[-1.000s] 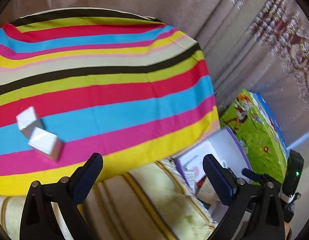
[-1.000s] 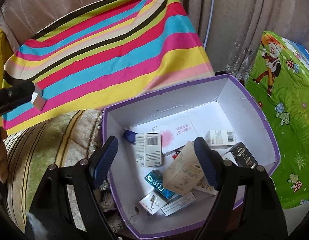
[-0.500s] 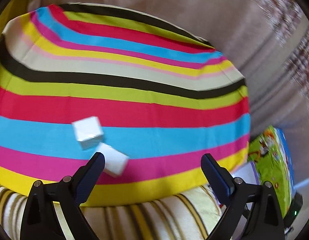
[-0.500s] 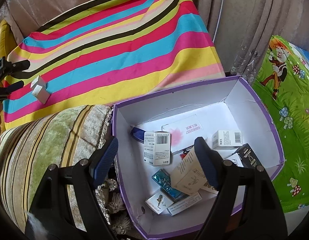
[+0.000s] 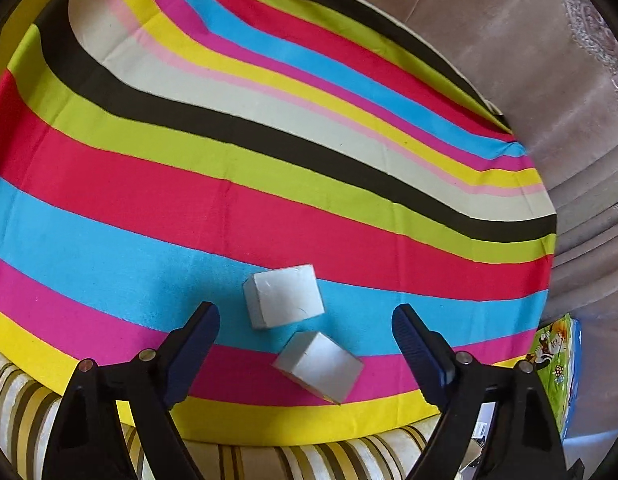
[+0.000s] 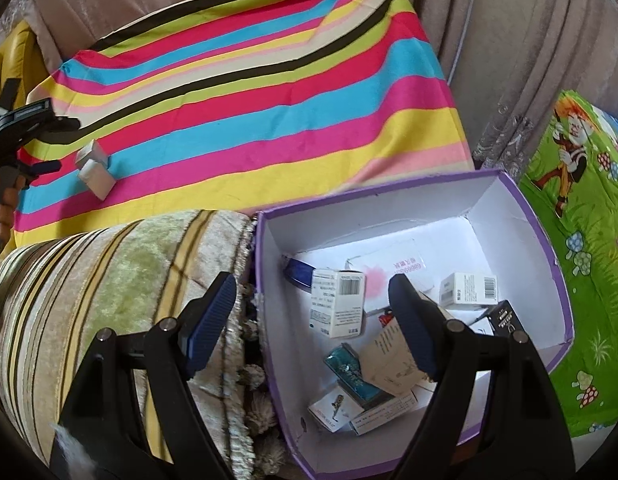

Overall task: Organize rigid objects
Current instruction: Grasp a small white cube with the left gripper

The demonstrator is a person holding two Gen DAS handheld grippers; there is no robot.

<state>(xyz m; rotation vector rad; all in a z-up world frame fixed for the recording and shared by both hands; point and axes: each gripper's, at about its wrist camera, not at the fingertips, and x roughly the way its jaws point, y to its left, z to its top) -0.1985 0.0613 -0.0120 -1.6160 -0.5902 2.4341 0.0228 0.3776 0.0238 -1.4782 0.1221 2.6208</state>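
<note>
Two small white boxes lie on the striped cloth. The far one sits on the blue stripe, the near one on the pink stripe, corner to corner. My left gripper hovers over them with both between its blue pads; its jaws are closing and touch neither box. In the right wrist view the same boxes lie at the left, beside the left gripper. My right gripper is open and empty above the purple-rimmed box, which holds several small cartons.
A striped green and yellow cushion lies between the cloth and the purple-rimmed box. A green cartoon-print cloth lies to the right. Beige curtains hang behind. A hand grips the left tool.
The left gripper swept left over the striped cloth and rolled, bringing the two white boxes from its left side into the gap between its fingers, which narrowed. The right gripper barely shifted over the purple-rimmed box.
</note>
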